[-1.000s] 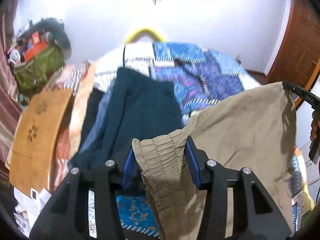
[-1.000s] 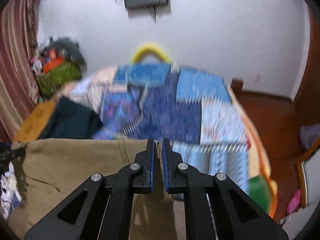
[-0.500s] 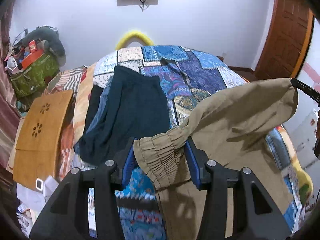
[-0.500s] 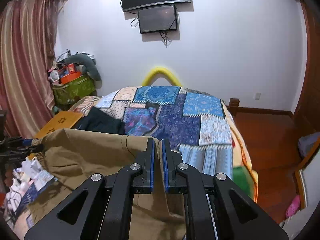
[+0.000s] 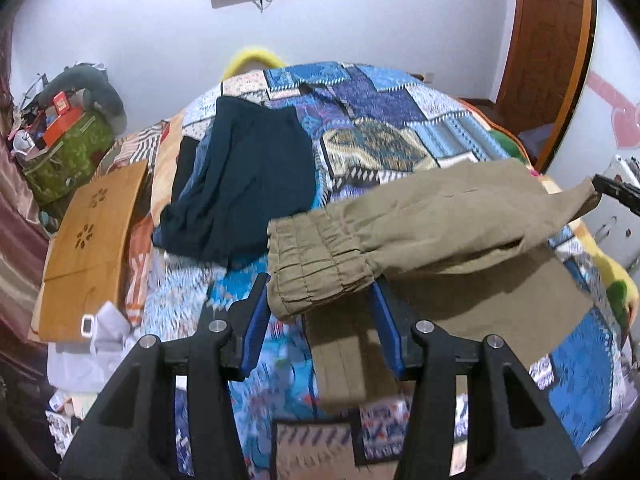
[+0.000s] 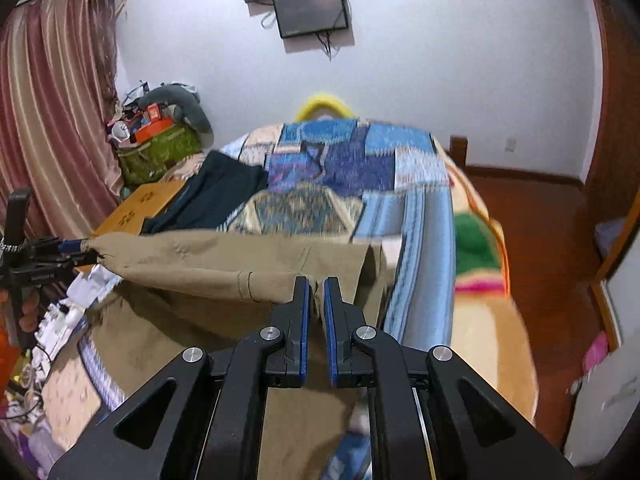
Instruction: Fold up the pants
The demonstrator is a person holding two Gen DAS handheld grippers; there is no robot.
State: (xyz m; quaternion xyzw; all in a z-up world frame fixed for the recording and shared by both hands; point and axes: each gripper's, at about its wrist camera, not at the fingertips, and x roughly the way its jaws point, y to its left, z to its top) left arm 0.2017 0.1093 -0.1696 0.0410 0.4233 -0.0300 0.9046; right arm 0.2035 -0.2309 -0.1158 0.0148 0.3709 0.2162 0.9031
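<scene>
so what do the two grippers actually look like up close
Both match. The left gripper and right gripper each have two matte black angular fingers with triangular cut-outs in the frame, round silver screw heads at the joints, and flat blue pads lining the inner faces. No cables or sleeves show. In the right wrist view the left gripper's side bears small white lettering, too small to read.

We're seeing the bed's patchwork quilt carrying dark navy garments, a wooden board, and khaki pants' lower part.
</scene>
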